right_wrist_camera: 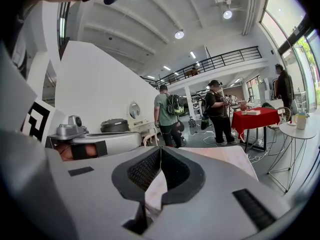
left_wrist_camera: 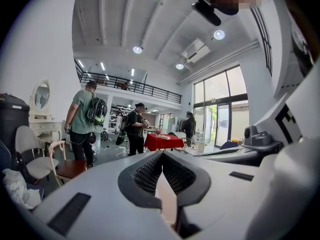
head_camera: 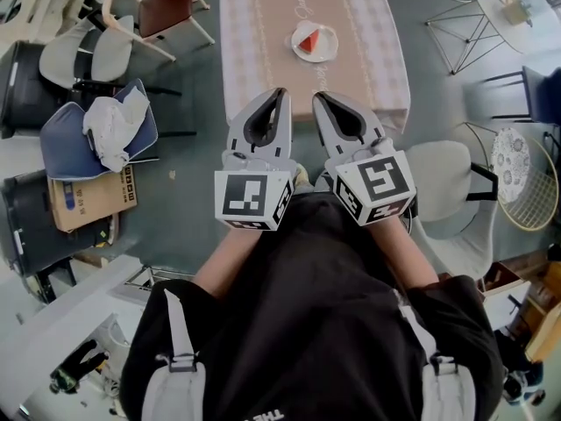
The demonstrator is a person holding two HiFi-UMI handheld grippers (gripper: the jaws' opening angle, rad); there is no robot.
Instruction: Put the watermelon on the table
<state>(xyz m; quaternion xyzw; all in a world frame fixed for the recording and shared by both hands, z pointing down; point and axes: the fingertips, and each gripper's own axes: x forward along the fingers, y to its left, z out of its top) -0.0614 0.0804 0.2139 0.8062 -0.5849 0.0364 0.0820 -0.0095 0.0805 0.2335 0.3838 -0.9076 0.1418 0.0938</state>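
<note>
Red watermelon wedge [head_camera: 308, 40] already on the pink-clothed table [head_camera: 263, 51].
We reckon it's done: left gripper [head_camera: 282, 95] and right gripper [head_camera: 318, 97] clenched, empty.

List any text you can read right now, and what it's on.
"THE", upside down and cut by the frame edge: on the person's black shirt.
Cardboard box: label print too small to read.
Tablecloth: faint script, too blurred to read.
Marker cubes: square patterns only, no words.
</note>
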